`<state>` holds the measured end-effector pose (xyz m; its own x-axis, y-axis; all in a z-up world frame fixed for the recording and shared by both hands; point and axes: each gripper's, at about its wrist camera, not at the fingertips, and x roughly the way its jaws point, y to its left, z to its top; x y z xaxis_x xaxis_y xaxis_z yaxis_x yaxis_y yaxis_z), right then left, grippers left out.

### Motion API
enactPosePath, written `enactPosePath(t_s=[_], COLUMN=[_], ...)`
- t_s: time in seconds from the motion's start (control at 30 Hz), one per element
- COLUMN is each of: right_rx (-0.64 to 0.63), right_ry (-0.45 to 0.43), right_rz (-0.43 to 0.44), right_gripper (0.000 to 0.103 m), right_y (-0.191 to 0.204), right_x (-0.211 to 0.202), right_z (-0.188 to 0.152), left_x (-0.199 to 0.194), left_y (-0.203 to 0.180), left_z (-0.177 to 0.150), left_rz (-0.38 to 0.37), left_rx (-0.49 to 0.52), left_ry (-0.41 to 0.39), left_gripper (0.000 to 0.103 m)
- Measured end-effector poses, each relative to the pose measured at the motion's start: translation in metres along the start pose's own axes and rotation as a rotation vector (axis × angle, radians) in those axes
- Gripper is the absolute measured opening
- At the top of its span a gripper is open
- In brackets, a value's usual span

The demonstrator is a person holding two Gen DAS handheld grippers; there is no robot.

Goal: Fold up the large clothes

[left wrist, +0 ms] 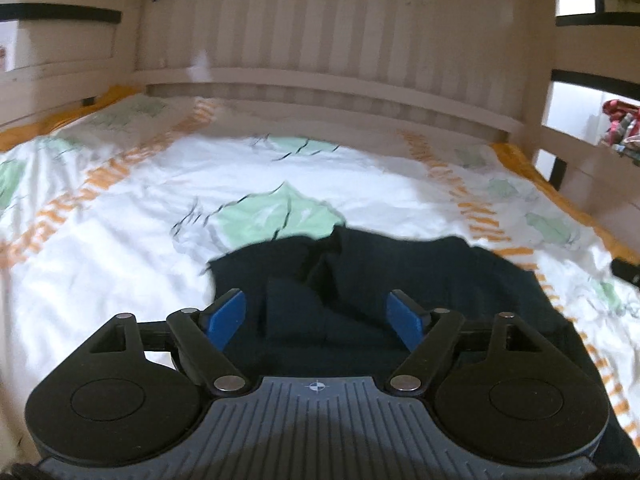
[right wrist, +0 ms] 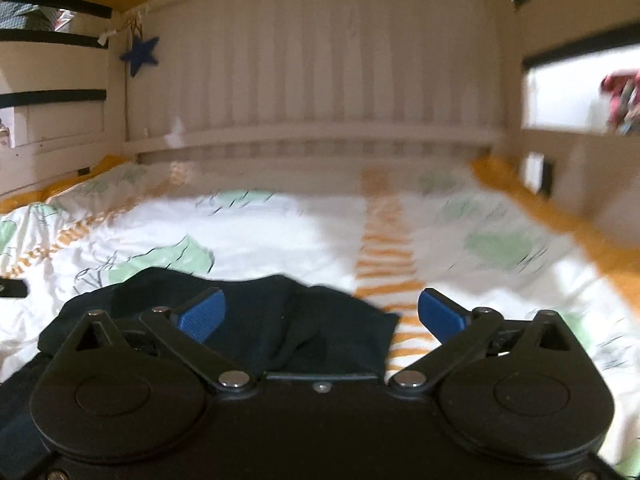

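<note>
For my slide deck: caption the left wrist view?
Open left gripper poised over crumpled dark garment on patterned bedspread.

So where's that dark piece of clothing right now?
The dark garment lies crumpled on the patterned bedsheet at the near end of the bed, just in front of both open grippers; in the right wrist view it sits left of the orange stripe.

The crumpled dark navy garment [left wrist: 360, 280] ran out of view beneath both wrist cameras' housings. The red patterned bundle [right wrist: 620, 100] at the right edge was blurred, unidentifiable.
</note>
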<state>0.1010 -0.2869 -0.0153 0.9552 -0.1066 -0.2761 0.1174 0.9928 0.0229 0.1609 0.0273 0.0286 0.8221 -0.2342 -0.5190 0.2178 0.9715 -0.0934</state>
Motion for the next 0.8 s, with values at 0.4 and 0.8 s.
enactPosePath(t_s=[0.4, 0.8], right_rx=[0.144, 0.215], right_ry=[0.099, 0.354], right_rz=[-0.124, -0.041], right_gripper=[0.102, 0.102], right_y=[-0.006, -0.019], right_x=[-0.055, -0.087], right_z=[-0.033, -0.084], left_x=[-0.054, -0.058], left_y=[0.006, 0.014], left_z=[-0.046, -0.092], left_rz=[0.251, 0.222], left_rx=[-0.044, 0.013], left_ry=[0.061, 0.206], left_gripper=[0.077, 0.077])
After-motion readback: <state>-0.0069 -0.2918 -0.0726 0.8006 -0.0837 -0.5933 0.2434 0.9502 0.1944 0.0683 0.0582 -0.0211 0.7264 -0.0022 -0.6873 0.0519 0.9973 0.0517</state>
